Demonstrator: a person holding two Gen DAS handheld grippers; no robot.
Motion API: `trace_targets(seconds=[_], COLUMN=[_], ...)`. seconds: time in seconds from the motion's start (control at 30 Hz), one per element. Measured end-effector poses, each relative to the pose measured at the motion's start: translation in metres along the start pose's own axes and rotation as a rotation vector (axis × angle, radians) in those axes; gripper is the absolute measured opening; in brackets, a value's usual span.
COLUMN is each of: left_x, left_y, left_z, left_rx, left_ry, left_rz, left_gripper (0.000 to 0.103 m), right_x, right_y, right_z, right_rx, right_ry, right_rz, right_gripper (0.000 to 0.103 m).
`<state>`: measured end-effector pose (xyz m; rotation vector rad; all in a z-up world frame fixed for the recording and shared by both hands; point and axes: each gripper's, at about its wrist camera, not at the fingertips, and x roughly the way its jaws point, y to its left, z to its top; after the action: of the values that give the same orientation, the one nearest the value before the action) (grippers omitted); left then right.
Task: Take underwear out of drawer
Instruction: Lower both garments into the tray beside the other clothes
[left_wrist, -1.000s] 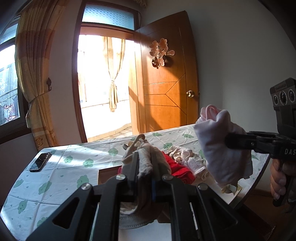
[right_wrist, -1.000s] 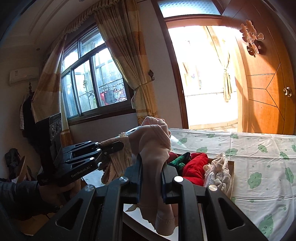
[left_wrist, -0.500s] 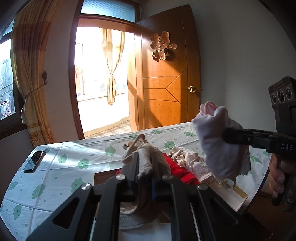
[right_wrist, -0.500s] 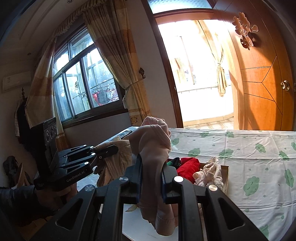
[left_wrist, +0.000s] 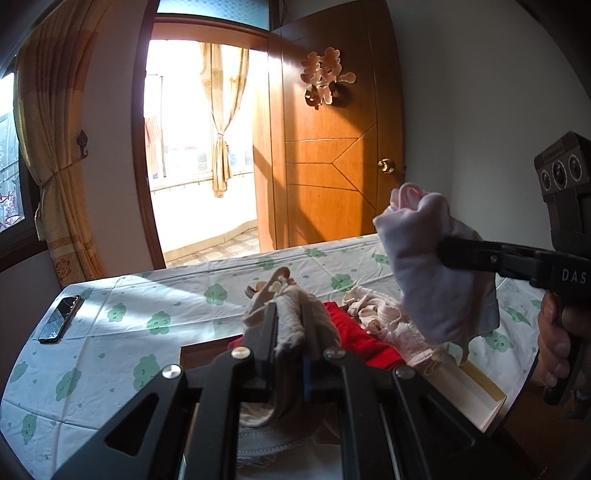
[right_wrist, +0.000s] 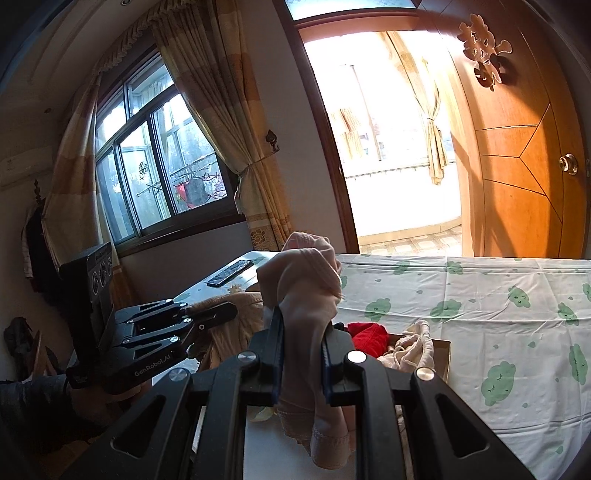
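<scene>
Left wrist view: the left tongs (left_wrist: 288, 325) are clenched on a beige garment (left_wrist: 295, 321), which bunches above the tips and hangs down between the arms. To the right, the right tongs (left_wrist: 443, 247) come in from the side, clamped on a pale pink garment (left_wrist: 436, 280) held up in the air; a hand (left_wrist: 554, 339) grips their handle at the frame edge. Just beyond and below both sits the open drawer (left_wrist: 480, 384), its pale wooden wall showing, with a red garment (left_wrist: 354, 332) and a heap of cream underwear (left_wrist: 380, 317) still lying inside. Both held pieces are clear of the drawer, above it.

Right wrist view: the right tongs (right_wrist: 301, 325) pinch the pink garment (right_wrist: 306, 295), whose lace-edged end dangles below the arms. The left tongs (right_wrist: 221, 314) reach in from the left with the beige garment (right_wrist: 236, 317) between them, held by a sleeved hand (right_wrist: 88, 402). Past them the drawer (right_wrist: 445, 354) shows the red piece (right_wrist: 367, 332) beside the cream heap (right_wrist: 410, 343).

The drawer is set into a desk (left_wrist: 110, 332) covered by a white cloth with green prints. A phone (left_wrist: 61, 323) lies at its far left edge. Behind stand a curtained window (right_wrist: 162, 173), a bright doorway (left_wrist: 195, 158) and an open wooden door (left_wrist: 328, 147).
</scene>
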<state>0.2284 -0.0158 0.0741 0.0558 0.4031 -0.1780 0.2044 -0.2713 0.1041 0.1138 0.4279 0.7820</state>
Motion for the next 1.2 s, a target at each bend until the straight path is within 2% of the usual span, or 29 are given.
trace_targets(seconds=[0.53,1.0,1.2], left_x=[0.035,0.056,0.060], left_y=[0.002,0.012,0.006], left_z=[0.008,0.009,0.005], left_rx=[-0.004,-0.046,-0.035], left_ry=[0.055,0.102,0.117], left_rz=[-0.005,-0.011,-0.014], left_gripper=[0.007,0.007,0.007], right_x=[0.032,0.056,0.067], right_y=[-0.022,-0.040,-0.044], right_z=[0.013,0.017,0.015], right_rx=[0.053,0.104,0.129], right_ry=[0.052,0.133,0.172], right_rz=[-0.028,-0.079,-0.084], right_gripper=[0.018,0.018,0.018])
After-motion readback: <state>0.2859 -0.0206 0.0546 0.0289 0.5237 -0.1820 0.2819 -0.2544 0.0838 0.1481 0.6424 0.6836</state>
